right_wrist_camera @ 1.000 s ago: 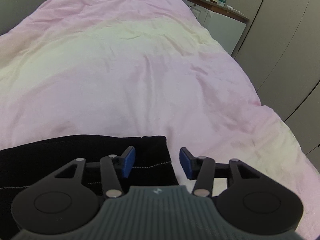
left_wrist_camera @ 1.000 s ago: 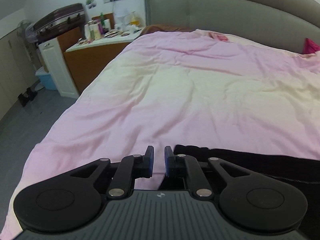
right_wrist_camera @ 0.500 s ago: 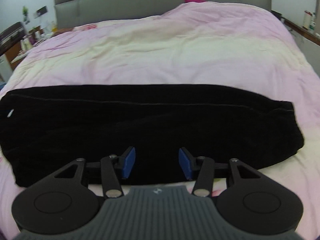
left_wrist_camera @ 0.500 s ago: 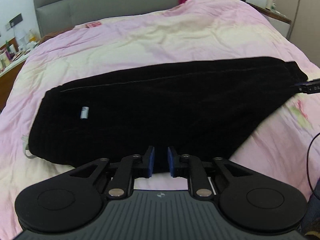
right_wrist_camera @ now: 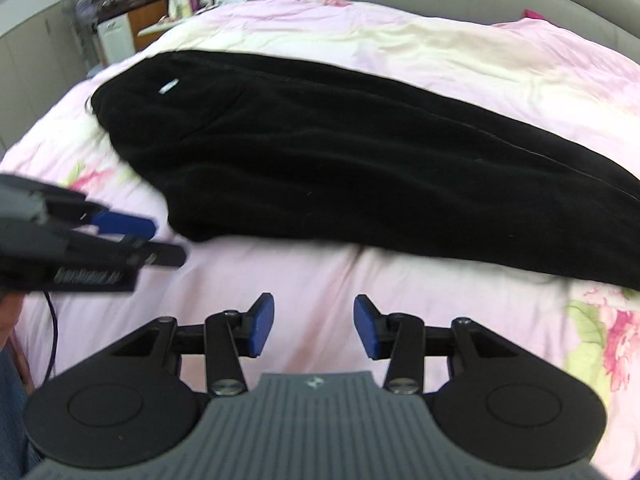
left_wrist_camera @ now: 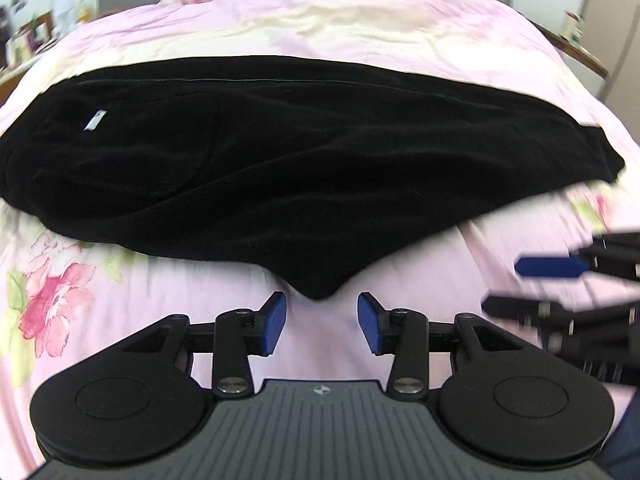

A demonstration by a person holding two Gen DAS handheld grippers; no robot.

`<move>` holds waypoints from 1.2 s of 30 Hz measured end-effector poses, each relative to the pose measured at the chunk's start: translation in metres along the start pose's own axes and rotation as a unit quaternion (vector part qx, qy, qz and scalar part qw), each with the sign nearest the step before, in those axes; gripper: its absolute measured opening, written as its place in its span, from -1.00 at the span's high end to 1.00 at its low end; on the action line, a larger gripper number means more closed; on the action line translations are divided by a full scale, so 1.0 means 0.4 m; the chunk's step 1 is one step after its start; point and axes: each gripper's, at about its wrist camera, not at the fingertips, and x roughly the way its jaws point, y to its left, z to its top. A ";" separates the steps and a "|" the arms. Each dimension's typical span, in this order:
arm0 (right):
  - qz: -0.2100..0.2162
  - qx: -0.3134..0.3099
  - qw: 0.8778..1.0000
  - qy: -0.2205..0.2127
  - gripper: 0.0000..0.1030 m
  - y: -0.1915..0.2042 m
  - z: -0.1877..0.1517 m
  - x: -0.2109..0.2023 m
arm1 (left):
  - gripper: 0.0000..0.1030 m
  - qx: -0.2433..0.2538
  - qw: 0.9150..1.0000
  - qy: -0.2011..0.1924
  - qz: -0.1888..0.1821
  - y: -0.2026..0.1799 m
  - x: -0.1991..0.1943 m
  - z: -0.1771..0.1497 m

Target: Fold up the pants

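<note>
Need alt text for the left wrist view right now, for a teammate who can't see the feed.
Black pants lie spread across a pink floral bedspread, folded lengthwise, a pointed edge nearest the camera. The left gripper hovers open and empty just short of that point. The right gripper, blurred, enters from the right edge.

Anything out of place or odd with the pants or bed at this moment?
Nothing stands out. The black pants lie lengthwise across the pink floral duvet, already doubled leg on leg, with a small white tag showing. Both tongs, left and right, are open and empty.
</note>
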 end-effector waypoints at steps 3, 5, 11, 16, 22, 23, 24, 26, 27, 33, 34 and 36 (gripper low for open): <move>-0.009 -0.037 0.999 0.001 0.22 0.005 0.003 0.025 | 0.69 -0.028 0.999 -0.006 -0.014 0.021 -0.001 0.023; -0.010 -0.069 0.998 -0.001 0.22 0.018 0.011 0.040 | 0.81 -0.029 0.999 -0.014 -0.018 0.027 -0.015 0.035; 0.009 -0.203 0.979 -0.035 0.21 0.083 0.032 0.049 | 0.85 -0.012 0.999 -0.014 -0.039 0.045 -0.061 0.065; 0.031 -0.275 0.960 -0.047 0.22 0.134 0.040 0.053 | 0.86 0.005 0.998 0.016 -0.064 0.067 -0.064 0.091; 0.016 -0.329 0.942 -0.059 0.23 0.163 0.036 0.067 | 0.86 -0.008 0.995 0.034 -0.094 0.074 -0.067 0.103; 0.015 -0.334 0.941 -0.062 0.23 0.163 0.035 0.066 | 0.86 -0.006 0.995 0.035 -0.094 0.071 -0.072 0.103; 0.013 -0.338 0.939 -0.064 0.24 0.164 0.036 0.066 | 0.86 -0.004 0.995 0.036 -0.095 0.071 -0.073 0.104; 0.010 -0.354 0.933 -0.069 0.24 0.169 0.039 0.064 | 0.86 -0.001 0.995 0.039 -0.095 0.069 -0.078 0.108; 0.009 -0.361 0.929 -0.074 0.24 0.172 0.041 0.063 | 0.87 0.002 0.995 0.041 -0.095 0.068 -0.082 0.108; -0.001 -0.389 0.919 -0.069 0.45 0.195 0.072 0.114 | 0.88 0.011 0.994 0.057 -0.090 0.056 -0.083 0.110; -0.002 -0.389 0.919 -0.063 0.70 0.199 0.077 0.131 | 0.89 0.011 0.994 0.062 -0.089 0.053 -0.080 0.105; -0.007 -0.388 0.920 -0.056 1.00 0.212 0.078 0.151 | 0.89 0.024 0.993 0.074 -0.084 0.048 -0.067 0.085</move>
